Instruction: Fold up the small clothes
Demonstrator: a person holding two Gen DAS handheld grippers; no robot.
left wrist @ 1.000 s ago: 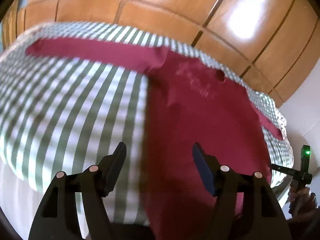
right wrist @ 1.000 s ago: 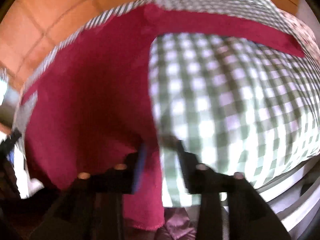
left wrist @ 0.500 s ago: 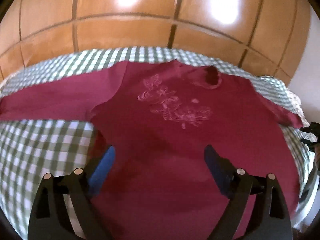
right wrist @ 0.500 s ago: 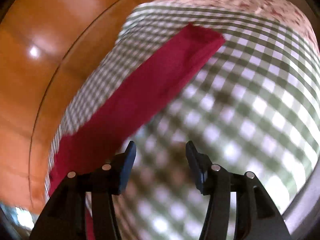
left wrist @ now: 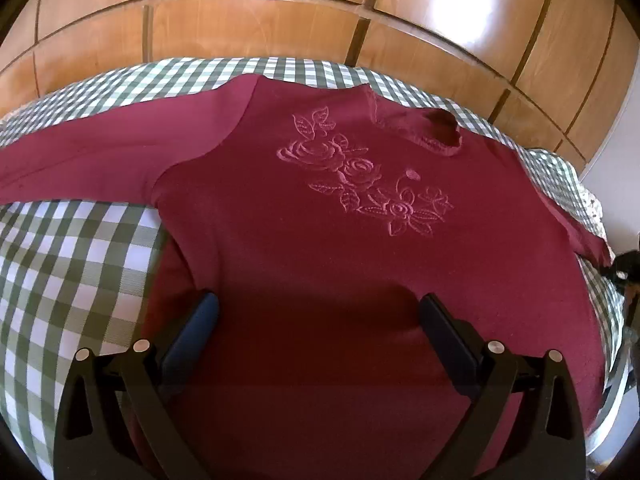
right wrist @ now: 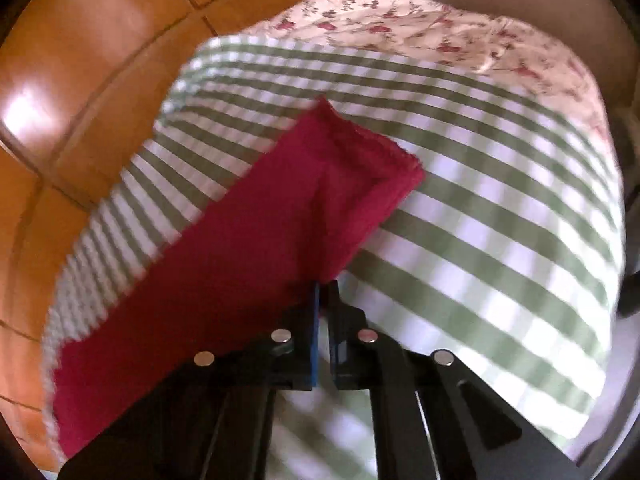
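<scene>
While embroidered roses [left wrist: 362,176] left-only, right-only sleeve cuff [right wrist: 372,160].

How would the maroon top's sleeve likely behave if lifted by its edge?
The sleeve looks like soft knit lying flat on the checked cloth, so it would probably droop limply. Pinched by the right gripper, it seems light and likely to drag.

shirt [left wrist: 320,264]: was dark red, with tone-on-tone rose embroidery [left wrist: 360,176]
cloth [left wrist: 72,264]: was green-and-white check
quilt [right wrist: 440,32]: was cream with small red flowers
floor [left wrist: 256,20]: was orange-brown tile
pads [left wrist: 192,332]: were blue
</scene>
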